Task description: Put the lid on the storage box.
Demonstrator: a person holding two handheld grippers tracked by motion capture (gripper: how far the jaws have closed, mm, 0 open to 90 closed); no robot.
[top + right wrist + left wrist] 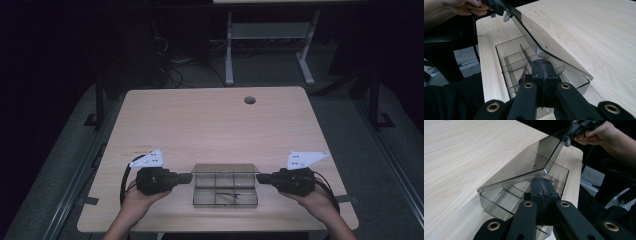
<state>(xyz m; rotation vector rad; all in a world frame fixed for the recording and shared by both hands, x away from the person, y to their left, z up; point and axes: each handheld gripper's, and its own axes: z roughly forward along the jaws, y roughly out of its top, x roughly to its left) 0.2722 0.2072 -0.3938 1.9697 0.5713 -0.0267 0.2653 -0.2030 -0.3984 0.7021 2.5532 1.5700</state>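
Note:
A clear smoky plastic box (225, 202) with several compartments sits at the near middle of the table. Its hinged lid (224, 168) stands tilted up off the tray. My left gripper (190, 177) is shut on the lid's left front corner, and my right gripper (258, 177) is shut on the right one. In the left gripper view my closed jaws (544, 182) meet the lid (524, 165) above the box wall (496, 202). The right gripper view has my jaws (543, 65) at the lid (554, 32) over the tray (501, 55). A small thin item lies in one compartment.
The light wooden table (210, 125) has a round cable hole (249, 100) near its far edge. A white desk frame (229, 50) and loose cables stand on the dark floor beyond. The box lies close to the table's near edge, between the person's two hands.

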